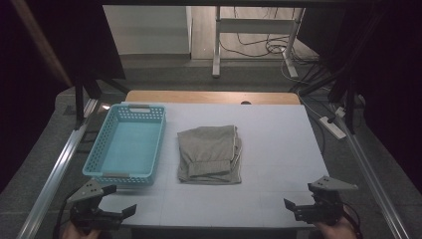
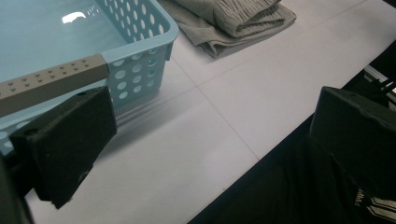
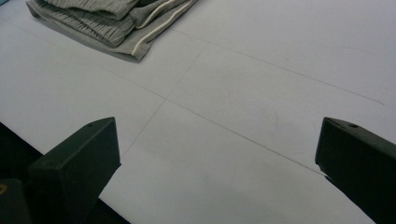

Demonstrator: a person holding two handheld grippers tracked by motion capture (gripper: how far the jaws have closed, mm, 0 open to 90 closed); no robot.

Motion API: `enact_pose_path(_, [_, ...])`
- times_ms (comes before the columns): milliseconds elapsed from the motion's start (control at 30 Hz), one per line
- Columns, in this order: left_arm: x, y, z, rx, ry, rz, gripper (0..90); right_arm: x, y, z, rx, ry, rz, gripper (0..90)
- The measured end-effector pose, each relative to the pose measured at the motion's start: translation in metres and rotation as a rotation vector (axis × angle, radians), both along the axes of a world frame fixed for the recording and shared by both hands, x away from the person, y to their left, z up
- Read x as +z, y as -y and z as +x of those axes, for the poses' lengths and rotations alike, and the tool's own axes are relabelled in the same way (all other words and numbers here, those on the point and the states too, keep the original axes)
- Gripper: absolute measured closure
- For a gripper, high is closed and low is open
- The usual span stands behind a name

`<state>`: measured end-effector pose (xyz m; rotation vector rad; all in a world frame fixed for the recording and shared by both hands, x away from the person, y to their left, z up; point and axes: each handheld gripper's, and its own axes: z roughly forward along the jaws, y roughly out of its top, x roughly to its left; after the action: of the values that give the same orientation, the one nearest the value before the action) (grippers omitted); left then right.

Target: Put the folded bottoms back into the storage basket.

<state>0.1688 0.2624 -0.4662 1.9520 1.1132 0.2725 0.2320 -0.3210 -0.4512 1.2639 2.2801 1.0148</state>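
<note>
**A:** On the worktop [image 1: 278,149], mid-field: folded grey garment [image 1: 210,153], looks like sweatpants or shorts with a pale side stripe. It lies just right of the light-blue perforated basket [image 1: 125,144], not touching it.

**B:** Grippers?

**A:** Left gripper [image 1: 110,201] at the near-left corner, by the basket's near end. Right gripper [image 1: 300,198] at the near-right edge. Fingers spread on both, nothing held.

**B:** Step?

**A:** My read: pre-grasp. Garment untouched, basket empty. Next move calls for both reaching forward to pinch the bundle's near edge without unfolding it, then lifting it across into the basket.

**B:** Any labels?

**A:** None readable on garment or basket.
</note>
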Motion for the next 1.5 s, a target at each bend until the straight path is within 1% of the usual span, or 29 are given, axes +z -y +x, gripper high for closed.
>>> enact_pose_path(33, [0.001, 0.001, 0.001, 0.001, 0.004, 0.002, 0.0, 0.0, 0.0, 0.0, 0.0, -0.003, 0.0, 0.2])
enact_pose_path(233, [0.003, 0.004, 0.004, -0.037, 0.021, -0.017, 0.0, 0.0, 0.0, 0.0, 0.001, -0.005, -0.003, 0.2])
enact_pose_path(433, [0.003, 0.007, 0.006, -0.064, 0.029, -0.029, 0.0, 0.0, -0.001, 0.001, 0.003, -0.008, -0.006, 0.2])
enact_pose_path(500, [0.003, 0.009, 0.008, -0.073, 0.02, -0.028, 0.0, 0.0, -0.001, 0.001, 0.003, -0.009, -0.007, 0.2])
enact_pose_path(600, [0.003, 0.011, 0.009, -0.079, 0.024, -0.015, 0.0, 0.0, 0.0, 0.001, 0.002, -0.008, -0.007, 0.2])
enact_pose_path(733, [0.003, 0.012, 0.011, -0.075, 0.019, -0.016, 0.0, -0.001, 0.0, 0.001, 0.0, -0.008, -0.004, 0.2])
enact_pose_path(900, [0.002, 0.016, 0.014, -0.089, 0.002, -0.036, 0.0, 0.0, 0.0, 0.001, -0.001, -0.008, -0.006, 0.2])
enact_pose_path(1033, [0.002, 0.019, 0.016, -0.097, -0.002, -0.034, 0.0, 0.0, 0.0, 0.001, -0.001, -0.008, -0.007, 0.2])
enact_pose_path(1067, [0.003, 0.021, 0.017, -0.101, -0.015, -0.034, 0.0, 0.0, 0.0, 0.001, -0.002, -0.007, -0.007, 0.2])
enact_pose_path(1133, [0.003, 0.023, 0.019, -0.106, -0.015, -0.034, 0.0, 0.0, 0.0, 0.001, -0.002, -0.007, -0.007, 0.2])
enact_pose_path(1200, [0.004, 0.025, 0.02, -0.111, -0.027, -0.028, 0.0, 0.0, 0.0, 0.0, -0.003, -0.006, -0.006, 0.2])
enact_pose_path(1300, [0.004, 0.027, 0.021, -0.109, -0.028, -0.023, 0.0, 0.0, 0.0, 0.001, -0.003, -0.006, -0.005, 0.3])
enact_pose_path(1333, [0.004, 0.028, 0.023, -0.112, -0.037, -0.036, 0.0, 0.0, 0.0, 0.0, -0.004, -0.005, -0.005, 0.2])
enact_pose_path(1367, [0.004, 0.028, 0.023, -0.112, -0.037, -0.036, 0.0, 0.0, 0.0, 0.0, -0.004, -0.005, -0.005, 0.2])
enact_pose_path(1433, [0.004, 0.03, 0.026, -0.108, -0.046, -0.053, 0.0, 0.0, 0.0, 0.0, -0.004, -0.005, -0.005, 0.2])
enact_pose_path(1500, [0.005, 0.032, 0.028, -0.112, -0.045, -0.063, 0.0, 0.0, 0.0, 0.0, -0.005, -0.002, -0.004, 0.2])
